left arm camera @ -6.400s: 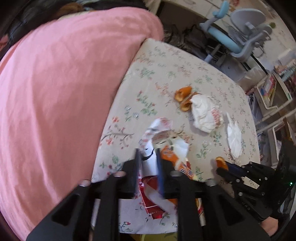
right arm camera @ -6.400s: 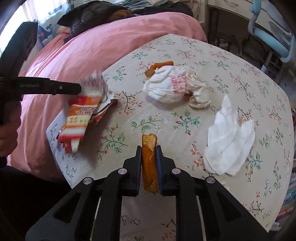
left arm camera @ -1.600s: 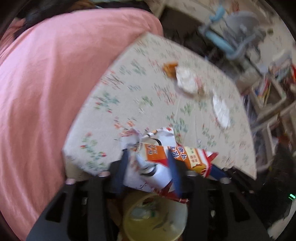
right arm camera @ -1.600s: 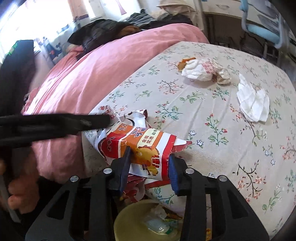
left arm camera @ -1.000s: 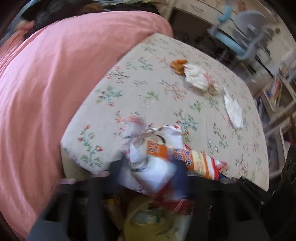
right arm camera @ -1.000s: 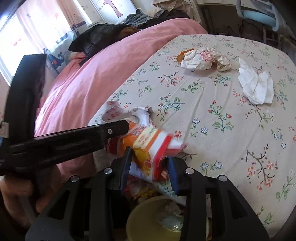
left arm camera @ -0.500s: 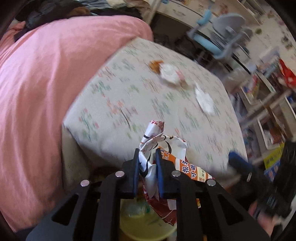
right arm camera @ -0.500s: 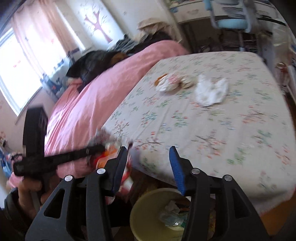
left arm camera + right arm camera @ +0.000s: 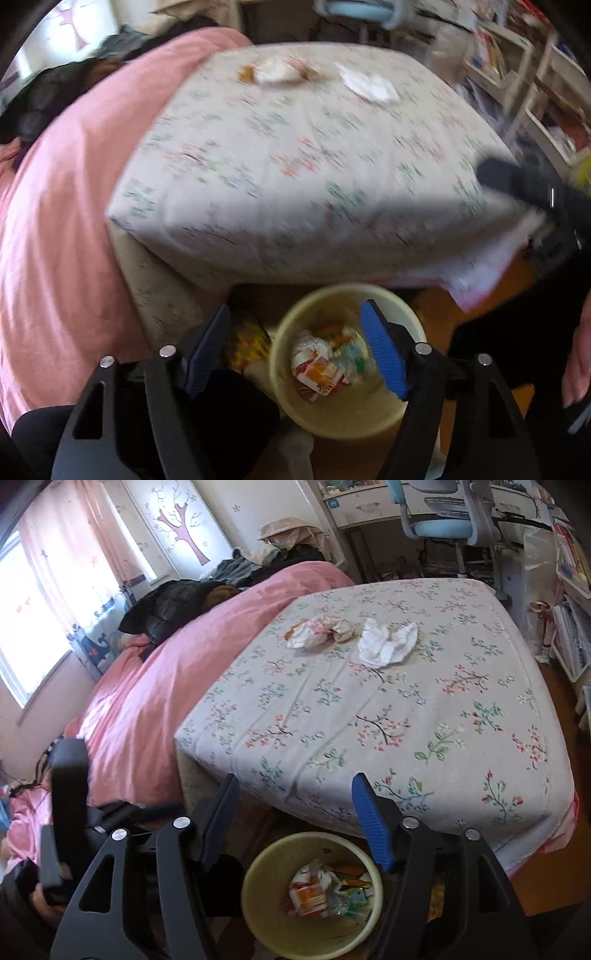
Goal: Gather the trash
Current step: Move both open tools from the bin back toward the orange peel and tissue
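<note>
Crumpled wrappers (image 9: 314, 890) inside round yellow bin (image 9: 258, 908), glossy, creased.

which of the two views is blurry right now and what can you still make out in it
Left wrist view: motion blur smears the floral sheet, yet the yellow bin with wrappers inside and the open left gripper read clearly. Right wrist view: sharp, with fisheye bending at the edges; the white tissue and open right gripper are crisp, and the window glares.
</note>
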### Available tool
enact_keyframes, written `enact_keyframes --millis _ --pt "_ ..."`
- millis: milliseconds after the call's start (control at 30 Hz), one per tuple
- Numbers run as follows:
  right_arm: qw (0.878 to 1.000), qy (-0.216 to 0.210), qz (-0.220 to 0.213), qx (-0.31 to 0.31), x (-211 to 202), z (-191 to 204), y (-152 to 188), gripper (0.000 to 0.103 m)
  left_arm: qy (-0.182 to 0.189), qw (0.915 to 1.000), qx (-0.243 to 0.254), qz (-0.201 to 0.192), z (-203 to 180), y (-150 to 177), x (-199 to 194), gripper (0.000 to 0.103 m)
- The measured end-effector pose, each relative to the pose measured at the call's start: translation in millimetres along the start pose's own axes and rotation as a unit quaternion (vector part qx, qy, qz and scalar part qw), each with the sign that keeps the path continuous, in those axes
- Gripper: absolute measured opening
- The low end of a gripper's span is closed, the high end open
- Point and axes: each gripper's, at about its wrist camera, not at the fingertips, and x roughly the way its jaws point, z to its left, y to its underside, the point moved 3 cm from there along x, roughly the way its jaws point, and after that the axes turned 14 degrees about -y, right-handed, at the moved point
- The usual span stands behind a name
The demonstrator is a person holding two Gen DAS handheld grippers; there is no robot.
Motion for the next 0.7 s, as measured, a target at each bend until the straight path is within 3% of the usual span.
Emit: enact_keyframes --millis 100,300,700 --pt "1.000 0.018 0.001 -0.002 5.9 -1.9 2.4 0.063 -0.008 0.9978 -0.066 -0.009 25.1 -5.4 -1.1 0.080" --pt "0.999 0.035 0.012 -0.026 20.1 5.6 6.9 0.068 0.017 0.9869 -0.161 -0.003 55.1 -4.2 -2.2 0.082" --pt "0.996 0.050 0.035 -0.062 39.3 14.6 15.7 0.071 0.028 0.9853 -0.168 -0.012 56.3 -6.2 -5.9 0.083"
